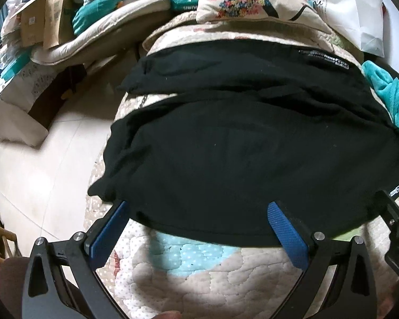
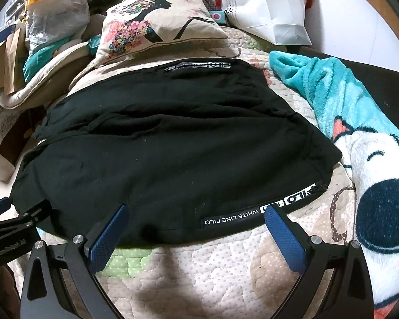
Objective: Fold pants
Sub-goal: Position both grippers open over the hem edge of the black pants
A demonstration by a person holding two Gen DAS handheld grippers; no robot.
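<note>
A cluttered room: boxes (image 1: 40, 18) and bags at 10 o'clock, a printed pillow (image 2: 157, 24) at 12 o'clock, and a quilted bed (image 2: 199, 271) in front. The black pants (image 2: 167, 154) lie on the quilt, folded into a wide stack, with the near edge at 6 o'clock just in front of both tools. A white logo strip (image 2: 255, 210) runs along this edge toward 4 o'clock in the right view. A teal blanket (image 2: 340, 98) lies beside the pants at 3 o'clock.

The left tool (image 1: 196, 210) is spread wide and holds nothing; its fingers rest at the near edge of the cloth. The right tool (image 2: 194, 212) is also spread and empty, at the same edge.

What could go wrong, in my judgement: the layers are thick and loose, so a tool may pinch only the top layer, and the stack would open when lifted. The far left corner looks uneven, so the next fold could come out crooked. The quilt may also be caught together with the pants.
</note>
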